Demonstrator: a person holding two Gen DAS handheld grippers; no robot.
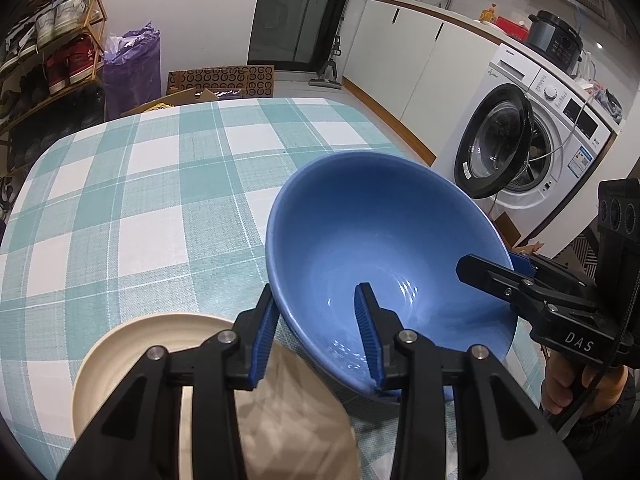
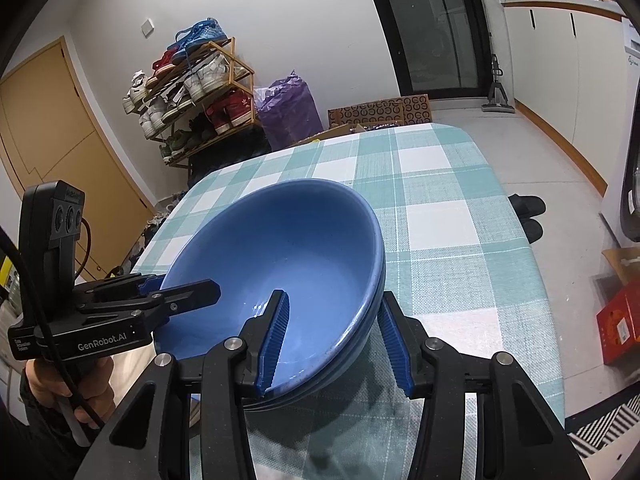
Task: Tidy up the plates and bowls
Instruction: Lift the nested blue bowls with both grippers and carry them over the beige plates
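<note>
A stack of blue bowls hangs tilted just above the checked tablecloth, gripped from both sides. In the right wrist view the blue bowls show two or three nested rims. My left gripper is shut on the near rim, one pad inside and one outside. My right gripper clamps the opposite rim the same way. Each view also shows the other gripper biting the rim: the right one, the left one. A beige plate lies on the table under my left gripper.
A washing machine with its door open stands right of the table. A shoe rack, a purple bag and a cardboard box lie beyond the far edge. A red box sits on the floor at right.
</note>
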